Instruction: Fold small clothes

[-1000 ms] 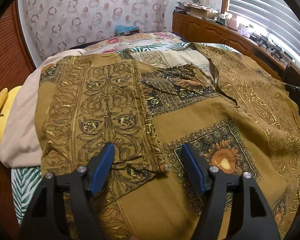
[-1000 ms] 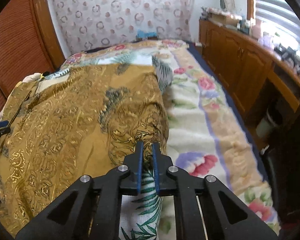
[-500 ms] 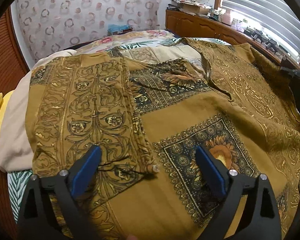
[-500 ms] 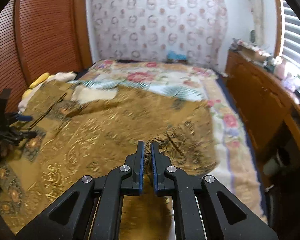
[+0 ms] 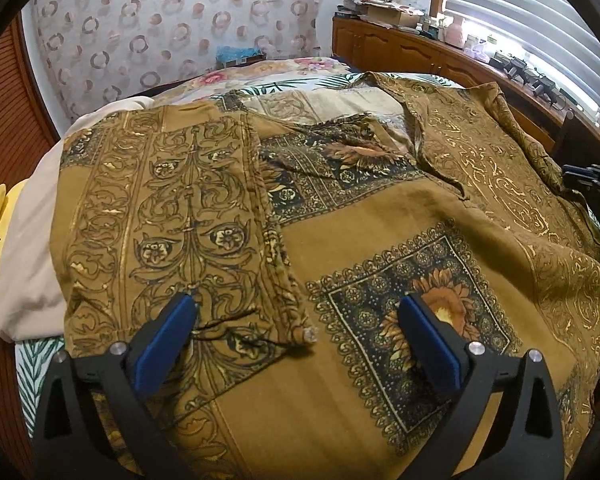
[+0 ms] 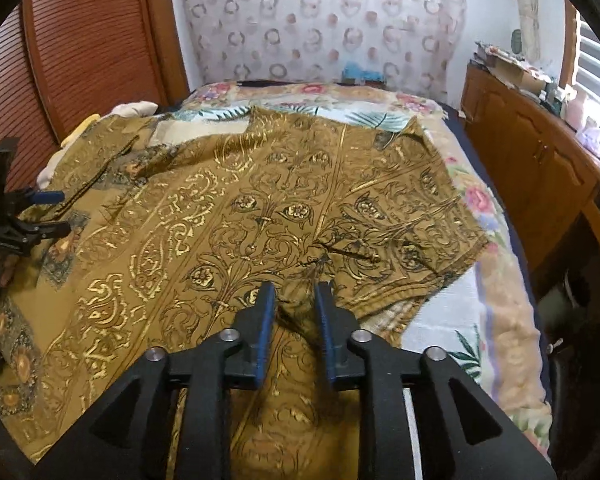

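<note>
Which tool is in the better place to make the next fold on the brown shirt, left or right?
Probably the left. The left tool is wide open around the folded sleeve's corner on the brown shirt. The right tool is open over its flat-lying side.

A floral bedspread [image 6: 496, 292] is seen on the bed, a wooden cabinet [image 6: 532, 168] beside it, and a ring-patterned curtain [image 5: 172, 28] behind.

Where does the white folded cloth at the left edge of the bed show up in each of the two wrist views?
Left wrist view: the white folded cloth fills the left side, partly under the mustard printed garment.
Right wrist view: the same cloth is a small pale bump at upper left, beside the wooden louvered door.
Shared landmark: the ring-patterned curtain behind the bed, top centre in both views.
</note>
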A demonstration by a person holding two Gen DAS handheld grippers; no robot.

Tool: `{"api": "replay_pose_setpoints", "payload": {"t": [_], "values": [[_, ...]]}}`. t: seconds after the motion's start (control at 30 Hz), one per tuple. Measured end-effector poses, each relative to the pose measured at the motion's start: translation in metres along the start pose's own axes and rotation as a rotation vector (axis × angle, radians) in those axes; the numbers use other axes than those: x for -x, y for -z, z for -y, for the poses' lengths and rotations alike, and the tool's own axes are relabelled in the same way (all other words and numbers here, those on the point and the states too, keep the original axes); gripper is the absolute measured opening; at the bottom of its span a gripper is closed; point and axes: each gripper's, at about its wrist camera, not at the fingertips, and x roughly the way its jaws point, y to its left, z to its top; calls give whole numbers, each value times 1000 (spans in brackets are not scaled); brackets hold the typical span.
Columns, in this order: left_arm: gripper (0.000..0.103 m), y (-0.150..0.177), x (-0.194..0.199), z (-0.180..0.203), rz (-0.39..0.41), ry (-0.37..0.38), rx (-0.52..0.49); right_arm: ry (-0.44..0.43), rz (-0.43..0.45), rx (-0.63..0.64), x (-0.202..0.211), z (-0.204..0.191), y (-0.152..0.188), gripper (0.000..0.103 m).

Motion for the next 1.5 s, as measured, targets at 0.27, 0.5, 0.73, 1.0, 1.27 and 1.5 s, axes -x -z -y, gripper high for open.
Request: {"api": "replay_pose_setpoints", "payload": {"t": [0.27, 0.5, 0.73, 1.0, 1.27, 1.5], "values": [[102, 1, 21, 1, 78, -11, 29, 80, 72, -74, 36, 34, -3, 44], [102, -5, 59, 11, 230, -9, 73, 101, 0, -176, 3, 77, -4, 45], [102, -5, 74, 27, 277, -3, 69, 104, -39, -213, -27, 94, -13, 45], [102, 1, 78, 33, 274, 46, 90, 106, -46, -118, -33, 86, -21, 6], [102, 6, 90, 32, 306, 58, 102, 56, 49, -58, -17, 59, -56, 4], [102, 8, 98, 24, 316, 46, 127, -24, 89, 60, -19, -1, -93, 5]]}}
